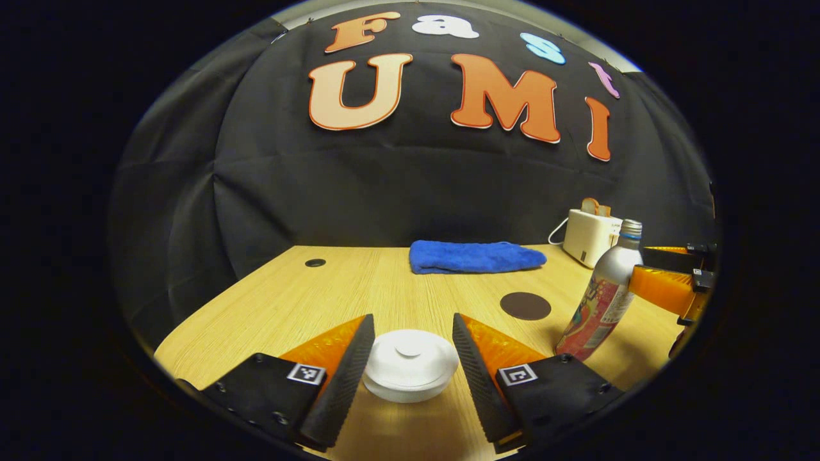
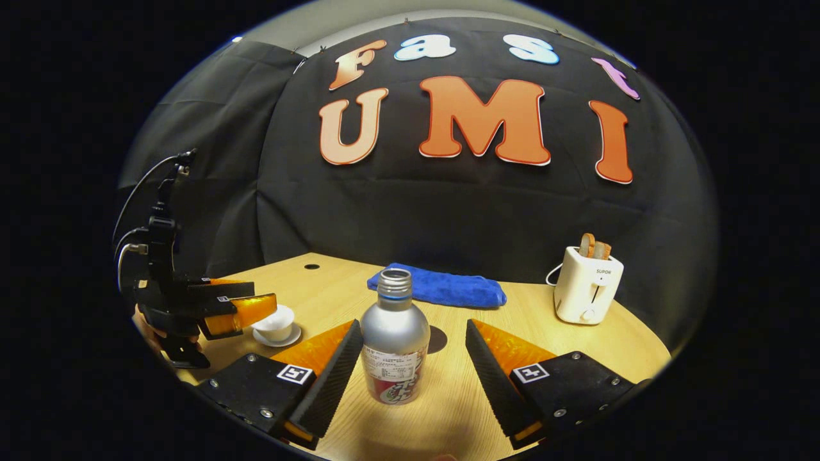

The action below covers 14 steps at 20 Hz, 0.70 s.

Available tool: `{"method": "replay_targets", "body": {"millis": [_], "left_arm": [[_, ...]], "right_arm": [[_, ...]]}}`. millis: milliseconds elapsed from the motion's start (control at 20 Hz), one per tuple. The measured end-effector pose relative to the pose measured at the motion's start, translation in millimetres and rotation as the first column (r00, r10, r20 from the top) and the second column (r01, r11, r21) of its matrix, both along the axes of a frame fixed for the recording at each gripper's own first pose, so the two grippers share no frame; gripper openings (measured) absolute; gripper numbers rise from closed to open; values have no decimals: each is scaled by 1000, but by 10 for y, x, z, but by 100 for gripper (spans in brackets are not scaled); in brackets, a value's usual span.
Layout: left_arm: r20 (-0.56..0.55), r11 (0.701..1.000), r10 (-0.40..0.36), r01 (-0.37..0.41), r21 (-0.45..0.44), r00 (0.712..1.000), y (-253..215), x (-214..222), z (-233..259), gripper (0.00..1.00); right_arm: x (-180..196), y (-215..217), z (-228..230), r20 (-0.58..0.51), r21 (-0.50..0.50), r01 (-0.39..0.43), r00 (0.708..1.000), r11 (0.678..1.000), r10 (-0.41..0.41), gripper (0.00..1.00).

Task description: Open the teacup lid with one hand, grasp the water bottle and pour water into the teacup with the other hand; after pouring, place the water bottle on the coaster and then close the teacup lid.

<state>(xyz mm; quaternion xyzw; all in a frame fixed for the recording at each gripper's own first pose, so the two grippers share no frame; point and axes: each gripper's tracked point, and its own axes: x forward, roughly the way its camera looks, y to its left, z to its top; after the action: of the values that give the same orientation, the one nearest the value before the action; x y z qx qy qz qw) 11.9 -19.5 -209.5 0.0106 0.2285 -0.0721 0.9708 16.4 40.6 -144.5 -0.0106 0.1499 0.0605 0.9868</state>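
Both grippers are lining up at once here. The left gripper (image 1: 410,349) sits with its jaws spread wide on either side of the teacup (image 1: 410,374), the lid (image 1: 410,351) on top and its small knob right between the fingers — nothing pinched yet, clear gaps on both sides. Over on the other hand, the right gripper (image 2: 410,355) is just as open, and the water bottle (image 2: 395,339) stands upright between its fingers, nearer the left finger, not squeezed as far as one can tell. The dark round coaster (image 1: 525,305) lies beyond the left gripper and off to its right; from the right gripper it peeks out just behind the bottle. By my reading this is the very first step: lid not lifted, bottle not grasped. Next call — close the left fingers squarely on the lid and lift it straight, then clamp the bottle mid-body; its neck looks uncapped, so keep it level.
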Motion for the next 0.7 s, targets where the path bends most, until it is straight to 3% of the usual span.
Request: {"method": "replay_targets", "body": {"millis": [200, 350, 400, 450, 500, 550, 650, 700], "left_arm": [[-30, 1000, -4, 5, 27, 1000, -2, 29, -118, 76], [-51, 999, 9, -7, 42, 999, 54, 78, -210, 66], [-43, 999, 8, -7, 41, 999, 45, 101, -214, 67], [-47, 999, 3, -1, 50, 999, 35, 93, -204, 59], [-47, 999, 2, 1, 53, 999, 33, 93, -197, 60], [-51, 998, -1, 4, 59, 999, 30, 92, -197, 51], [-37, 998, 5, -3, 60, 999, 39, 145, -168, 47], [-47, 998, 1, 2, 70, 999, 34, 118, -177, 37]], "right_arm": [[5, 40, -156, -35, -10, -16, 999, 1000, 16, 98], [36, 60, -234, -53, -11, -27, 998, 1000, 27, 98], [40, 69, -258, -59, -9, -30, 998, 999, 30, 98], [45, 74, -280, -64, -7, -34, 997, 999, 33, 98], [57, 81, -293, -69, -5, -36, 997, 999, 36, 98], [58, 85, -311, -73, -2, -39, 997, 999, 38, 98], [68, 88, -341, -82, 3, -42, 996, 999, 42, 97], [79, 88, -349, -85, 5, -43, 995, 999, 43, 98]]}}
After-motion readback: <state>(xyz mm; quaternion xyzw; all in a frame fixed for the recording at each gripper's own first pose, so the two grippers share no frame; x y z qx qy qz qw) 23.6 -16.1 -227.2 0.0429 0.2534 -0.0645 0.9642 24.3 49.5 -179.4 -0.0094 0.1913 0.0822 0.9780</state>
